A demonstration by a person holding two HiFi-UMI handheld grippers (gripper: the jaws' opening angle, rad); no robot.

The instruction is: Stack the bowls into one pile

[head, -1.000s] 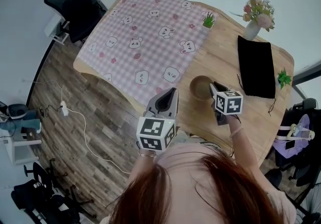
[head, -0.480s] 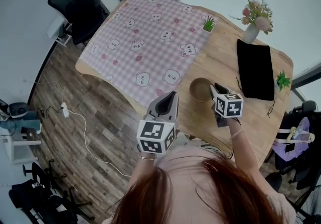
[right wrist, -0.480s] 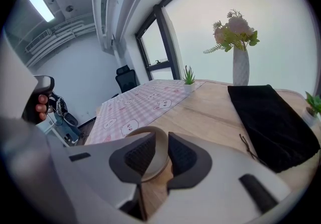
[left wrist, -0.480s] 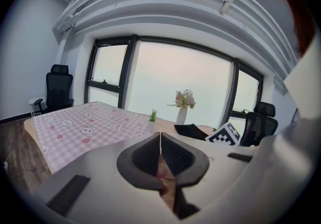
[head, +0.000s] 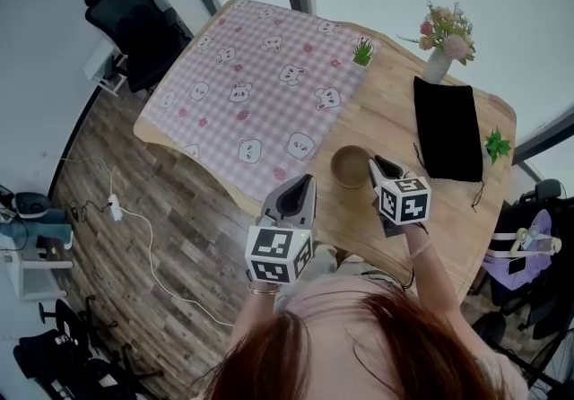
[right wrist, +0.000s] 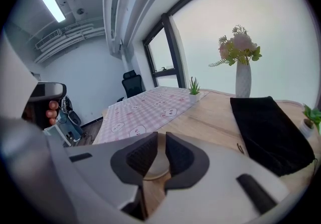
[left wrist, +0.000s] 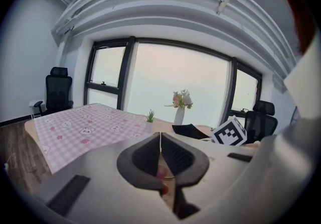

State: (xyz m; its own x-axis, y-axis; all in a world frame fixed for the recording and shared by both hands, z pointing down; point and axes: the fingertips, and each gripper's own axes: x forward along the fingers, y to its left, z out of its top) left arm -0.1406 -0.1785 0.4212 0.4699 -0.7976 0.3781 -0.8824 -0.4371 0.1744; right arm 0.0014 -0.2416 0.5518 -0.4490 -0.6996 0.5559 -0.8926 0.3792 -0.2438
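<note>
A brown bowl (head: 350, 165), possibly a nested pile seen from above, sits on the bare wooden table (head: 395, 107) next to the cloth's edge. My right gripper (head: 379, 162) hovers just right of it, jaws nearly together with only a thin slit and nothing between them. In the right gripper view the bowl (right wrist: 157, 166) shows past the right gripper (right wrist: 161, 137). My left gripper (head: 303, 183) hangs off the table's near edge, left of the bowl, shut and empty. The left gripper (left wrist: 160, 135) points across the table in its own view.
A pink checked cloth with bears (head: 260, 93) covers the table's left half. A black pouch (head: 447, 129), a vase of flowers (head: 439, 48) and two small potted plants (head: 362, 53) (head: 495, 145) stand at the right and back. An office chair (head: 134, 17) is beyond the table.
The head view has shifted slightly. The bowl and both grippers keep nearly the same places relative to one another.
</note>
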